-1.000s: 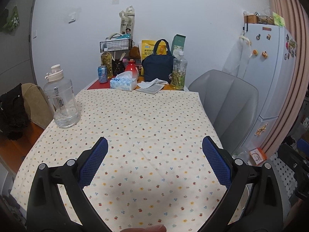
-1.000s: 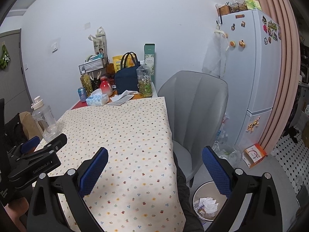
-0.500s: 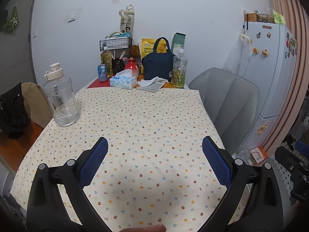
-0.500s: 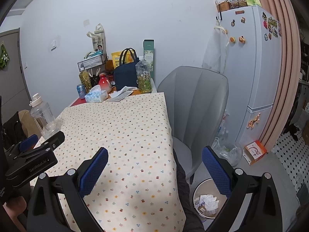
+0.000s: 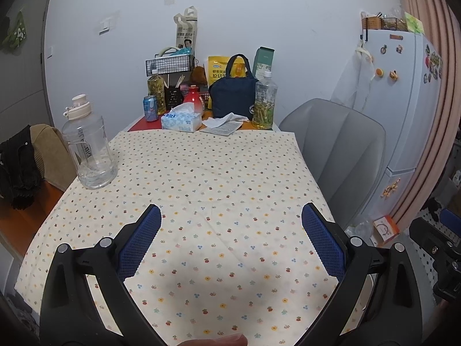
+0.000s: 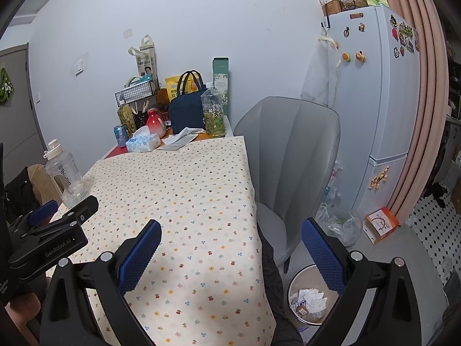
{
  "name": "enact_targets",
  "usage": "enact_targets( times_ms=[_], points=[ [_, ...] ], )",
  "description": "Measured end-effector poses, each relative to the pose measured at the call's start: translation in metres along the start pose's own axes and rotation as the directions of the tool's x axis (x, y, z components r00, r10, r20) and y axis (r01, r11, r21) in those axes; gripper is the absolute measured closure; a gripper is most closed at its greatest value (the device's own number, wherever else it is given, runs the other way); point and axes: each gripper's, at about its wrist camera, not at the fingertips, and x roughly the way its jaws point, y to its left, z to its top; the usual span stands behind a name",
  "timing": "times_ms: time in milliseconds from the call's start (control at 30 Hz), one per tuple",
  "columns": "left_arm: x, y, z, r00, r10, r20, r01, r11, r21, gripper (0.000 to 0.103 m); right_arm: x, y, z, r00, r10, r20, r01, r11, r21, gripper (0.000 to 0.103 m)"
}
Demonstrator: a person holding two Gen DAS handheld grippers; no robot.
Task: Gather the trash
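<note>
Both views are evenly lit by soft, cool indoor light from above, with no glare. A faint, diffuse shadow lies on the tablecloth (image 5: pixel 201 173) at 6 o'clock. Focus is sharp at the centre and softens slightly toward the rim. Fisheye distortion bows the fridge (image 6: pixel 383 92) at 2 o'clock, and black vignetting fills the corners.

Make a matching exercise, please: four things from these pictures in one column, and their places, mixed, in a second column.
Things:
1. bin
2. tissue box
3. water jug
4. orange box

Places:
A. left edge of the table
B. floor in front of the fridge
C. floor beside the grey chair, paper inside
D. far end of the table, near the blue can

Pairs: 1-C, 2-D, 3-A, 4-B
</note>
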Motion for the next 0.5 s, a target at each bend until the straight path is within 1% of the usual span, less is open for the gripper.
enact_targets(
  times_ms=[500],
  points=[
    [0.0004, -0.0007, 0.0002, 1.0, 0.0, 0.001, 0.0, 1.0, 0.001, 0.006, 0.0007, -0.0007, -0.001, 1.0, 0.002, 0.002, -0.002, 1.0, -0.004, 0.008]
  ],
)
